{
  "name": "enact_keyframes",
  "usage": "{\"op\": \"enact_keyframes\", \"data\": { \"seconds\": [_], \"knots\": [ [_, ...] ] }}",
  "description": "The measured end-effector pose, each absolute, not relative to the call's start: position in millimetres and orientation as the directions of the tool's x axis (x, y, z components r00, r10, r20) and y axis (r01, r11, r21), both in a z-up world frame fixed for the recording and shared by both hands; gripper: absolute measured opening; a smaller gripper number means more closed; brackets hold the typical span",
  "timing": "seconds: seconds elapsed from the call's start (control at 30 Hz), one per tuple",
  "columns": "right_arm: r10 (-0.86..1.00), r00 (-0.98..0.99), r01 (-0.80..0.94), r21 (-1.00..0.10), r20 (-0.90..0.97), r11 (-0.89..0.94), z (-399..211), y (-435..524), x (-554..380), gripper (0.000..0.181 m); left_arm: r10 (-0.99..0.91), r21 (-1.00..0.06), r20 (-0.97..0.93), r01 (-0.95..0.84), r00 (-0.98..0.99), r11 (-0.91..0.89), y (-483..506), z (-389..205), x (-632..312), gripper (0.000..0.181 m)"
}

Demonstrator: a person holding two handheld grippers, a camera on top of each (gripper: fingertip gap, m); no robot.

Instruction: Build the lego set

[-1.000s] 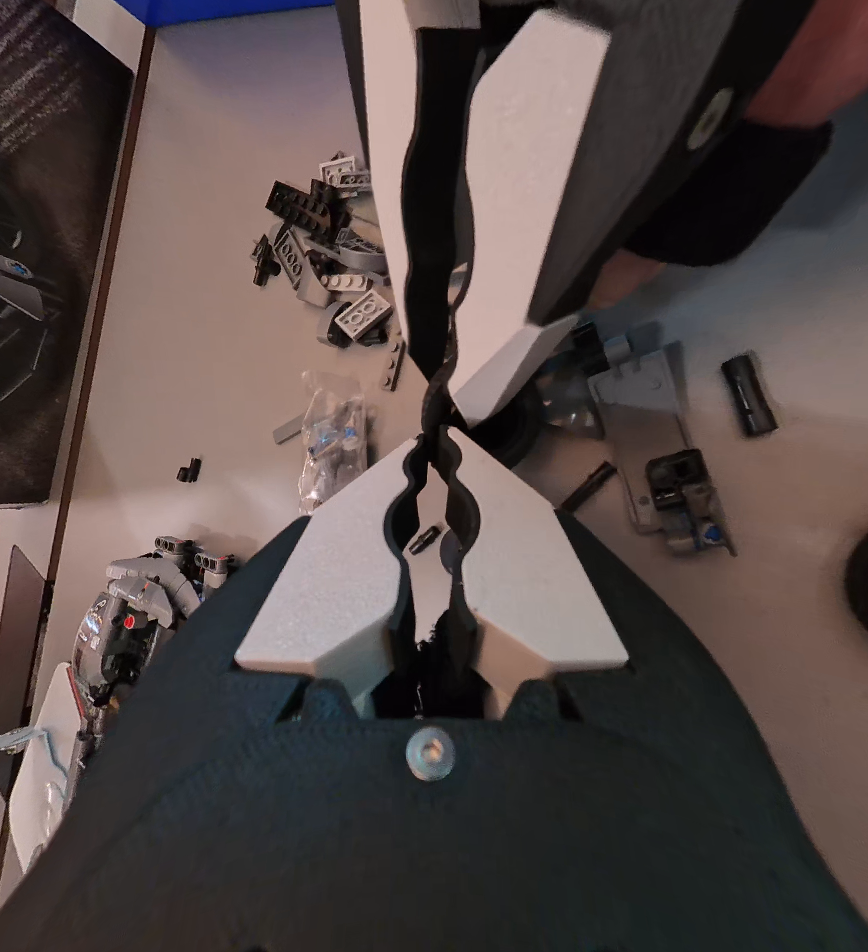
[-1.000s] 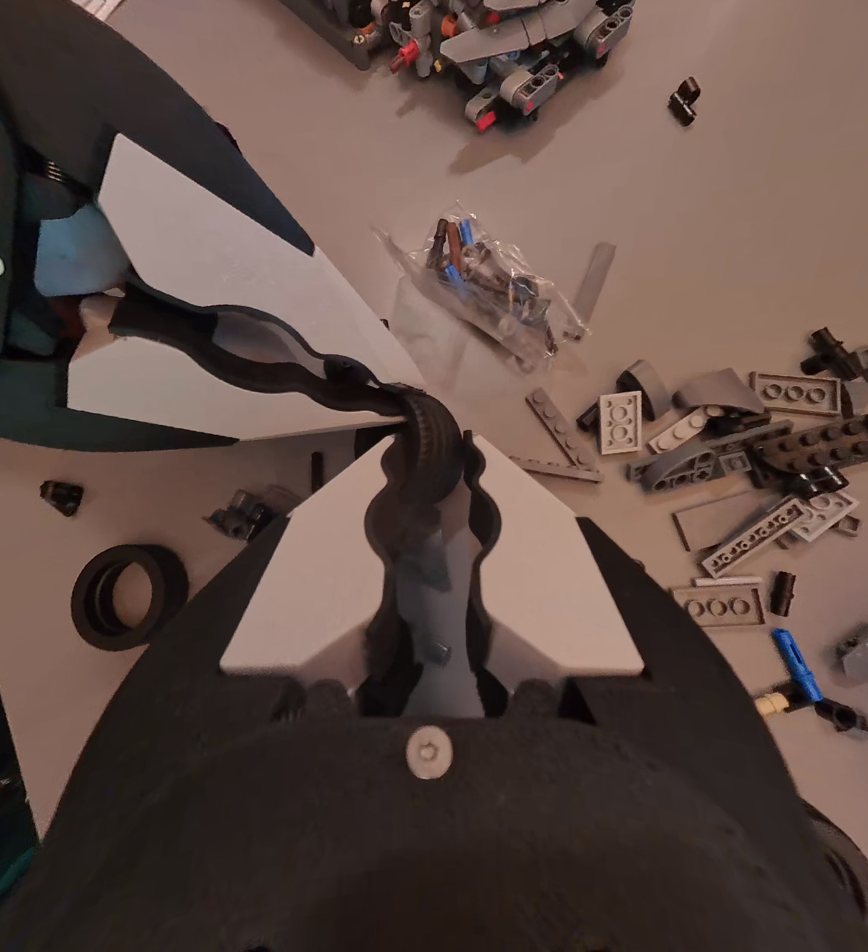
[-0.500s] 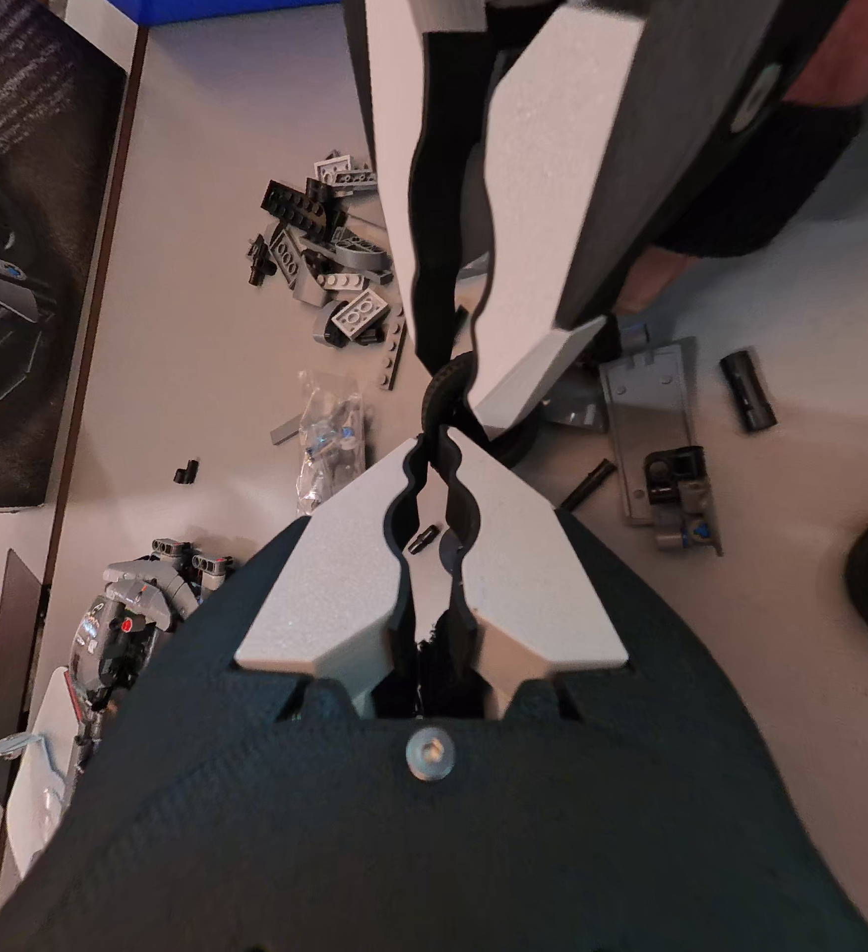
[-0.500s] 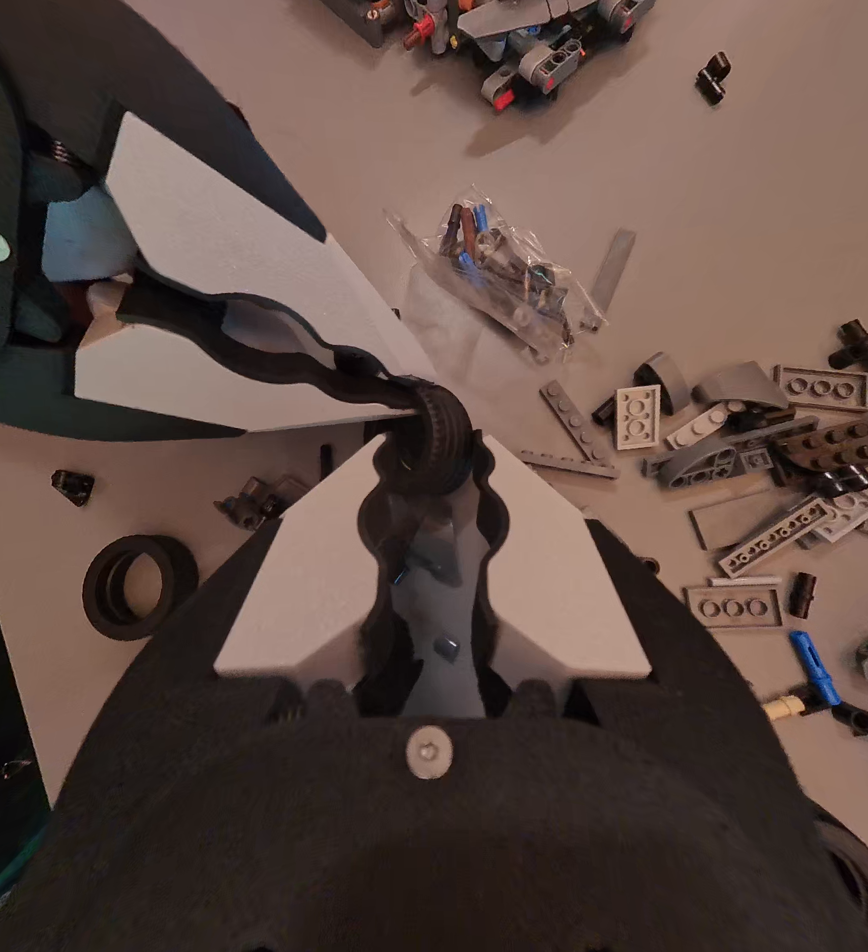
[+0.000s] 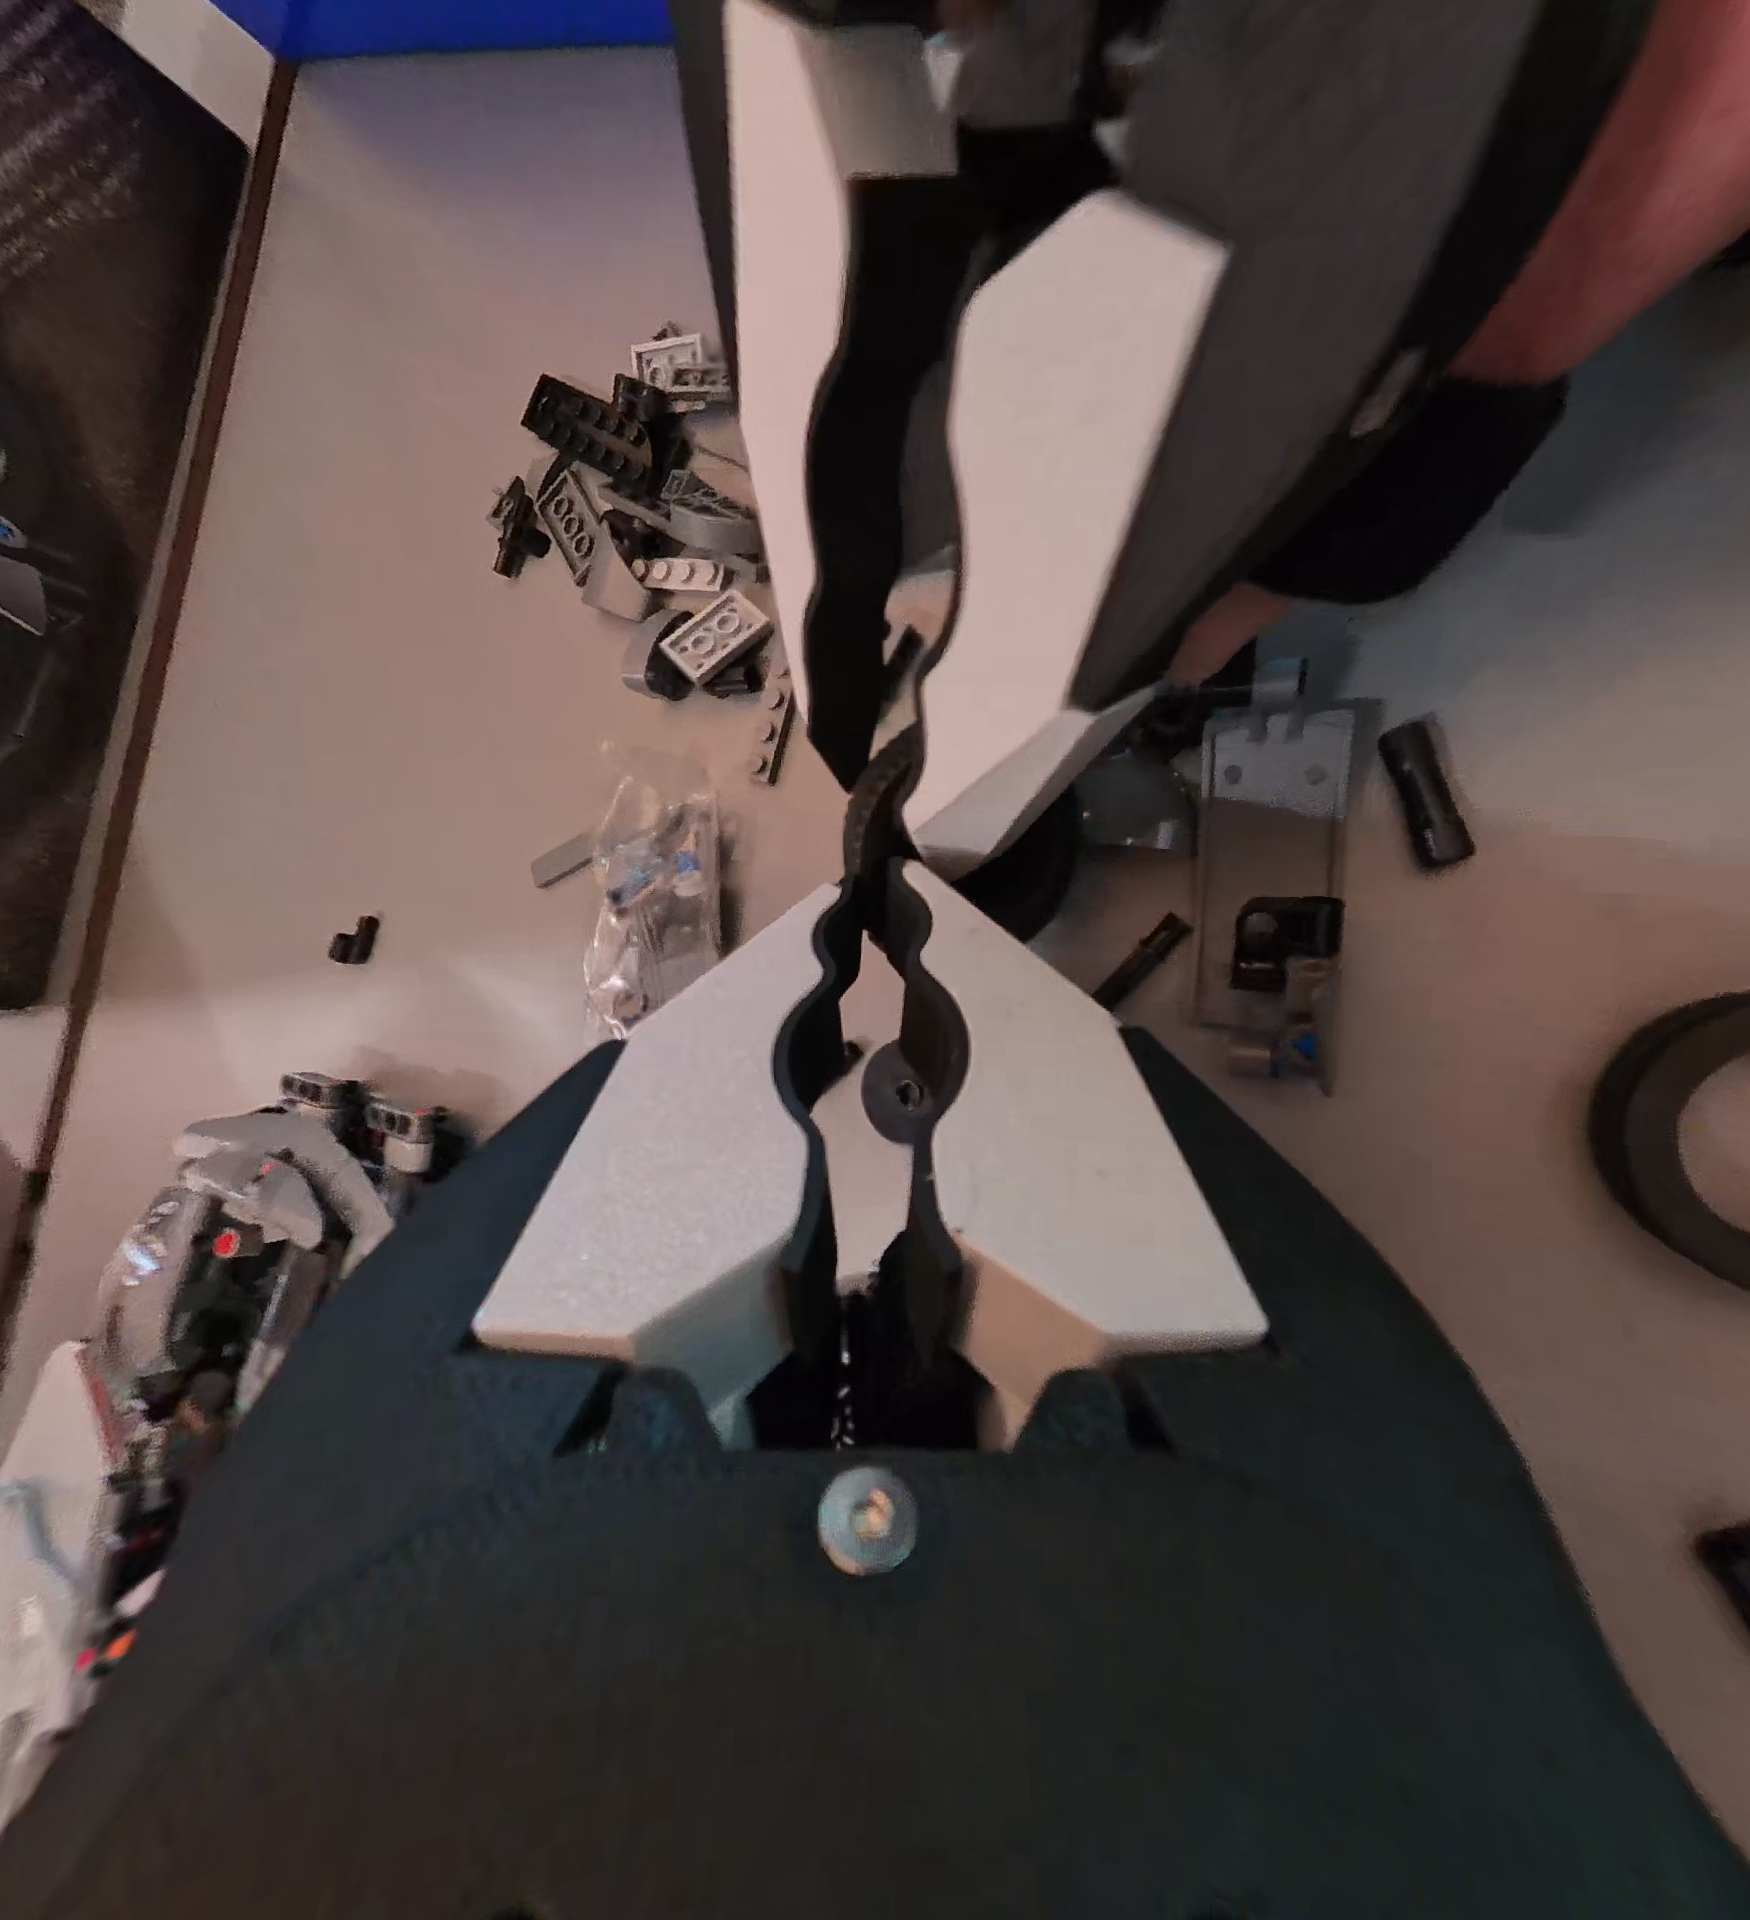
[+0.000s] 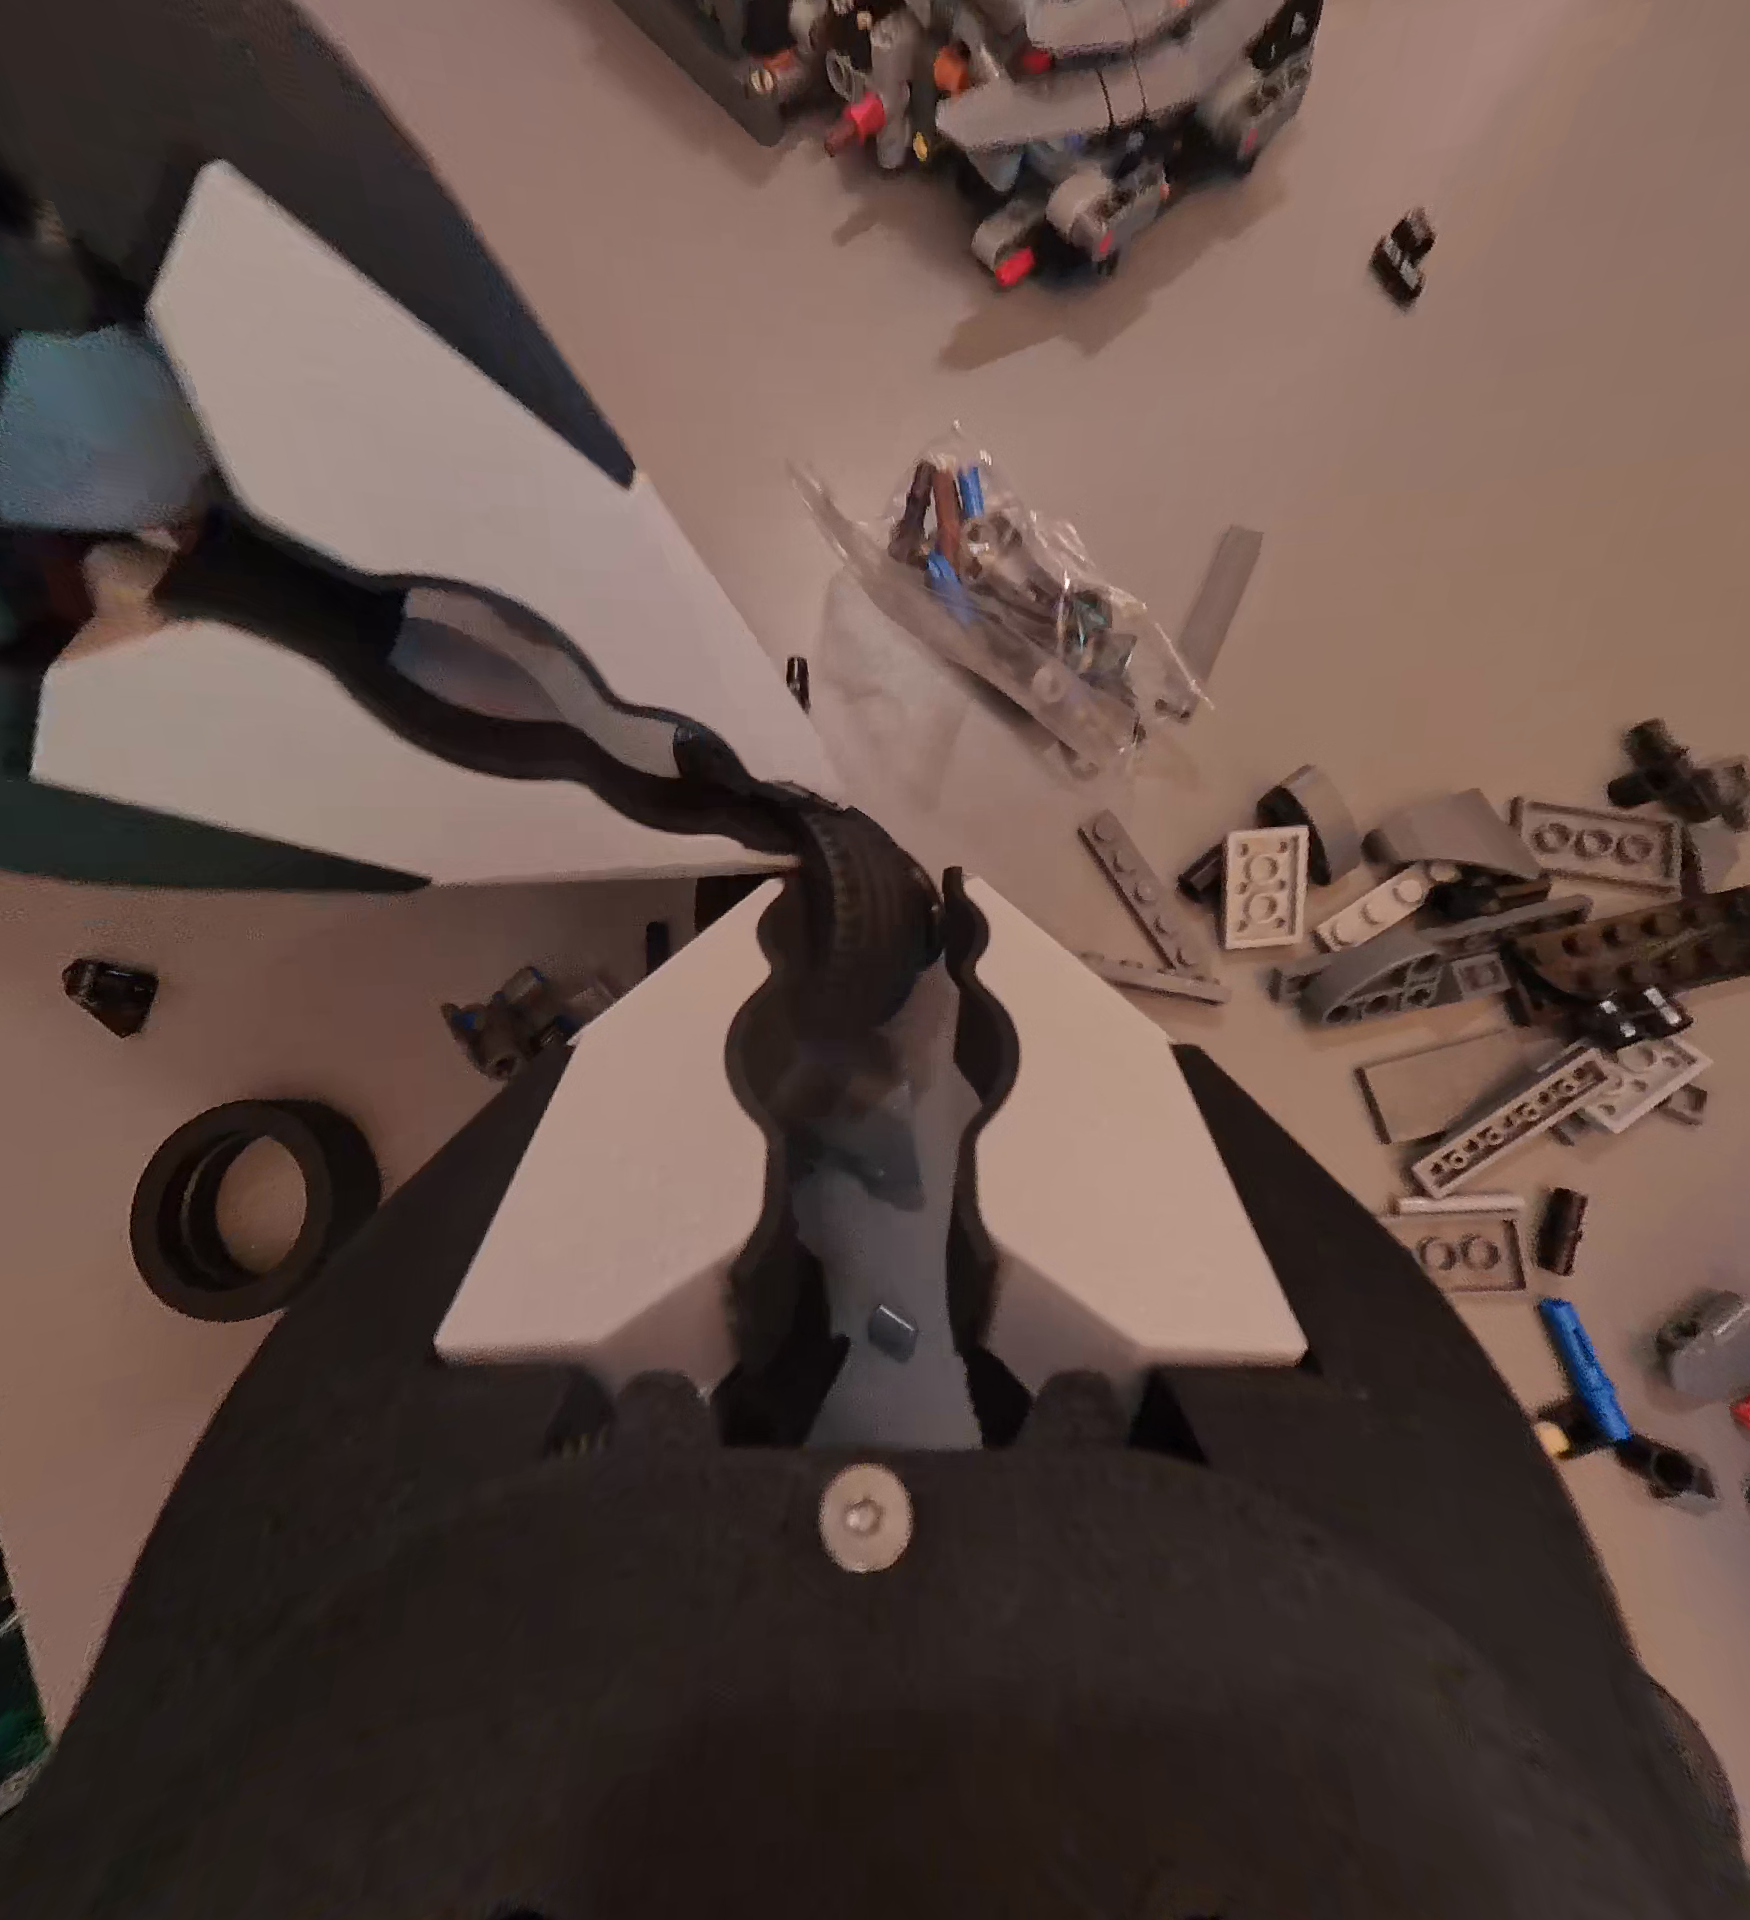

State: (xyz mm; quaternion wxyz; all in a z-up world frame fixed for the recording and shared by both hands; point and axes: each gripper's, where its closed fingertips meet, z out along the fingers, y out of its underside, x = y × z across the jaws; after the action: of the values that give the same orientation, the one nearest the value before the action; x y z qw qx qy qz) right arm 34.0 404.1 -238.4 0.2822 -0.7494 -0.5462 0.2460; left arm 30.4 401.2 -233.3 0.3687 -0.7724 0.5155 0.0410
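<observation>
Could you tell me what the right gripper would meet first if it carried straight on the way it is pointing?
The right gripper already clamps a black tyre, and the left gripper grips it from the far side. That gripper is probably what it meets first.

Both grippers same build: left gripper (image 5: 876, 904) has a dark textured plastic body w/ teal tint, one silver hex screw (image 5: 868, 1536) centred near the finger roots, and two pale grey wedge-shaped fingers (image 5: 684, 1153) lined w/ wavy black rubber pads. Right gripper (image 6: 871, 914) looks blacker, w/ matching silver screw (image 6: 863, 1525) and matching pale fingers (image 6: 632, 1184). Person's hand on right gripper wears a black fingerless glove (image 5: 1411, 488).
</observation>
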Motion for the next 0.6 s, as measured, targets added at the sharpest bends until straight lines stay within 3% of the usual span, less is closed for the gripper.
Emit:
{"op": "enact_keyframes", "data": {
  "seconds": [0.03,0.13,0.6],
  "knots": [
    [0.959,0.281,0.672,-0.704,-0.045,-0.231,-235.2,405.3,33.8,0.03,-0.774,-0.551,-0.409,-0.807,0.483,-0.213,401.6,-232.0,28.5,0.001],
    [0.962,0.27,0.665,-0.715,-0.036,-0.213,-232.4,404.4,32.6,0.03,-0.807,-0.605,-0.307,-0.758,0.504,-0.244,399.9,-230.1,26.5,0.002],
    [0.979,0.204,0.658,-0.744,0.026,-0.117,-220.5,395.1,23.8,0.016,-0.861,-0.547,-0.361,-0.829,0.357,-0.115,388.6,-226.2,17.7,0.006]
  ]
}}
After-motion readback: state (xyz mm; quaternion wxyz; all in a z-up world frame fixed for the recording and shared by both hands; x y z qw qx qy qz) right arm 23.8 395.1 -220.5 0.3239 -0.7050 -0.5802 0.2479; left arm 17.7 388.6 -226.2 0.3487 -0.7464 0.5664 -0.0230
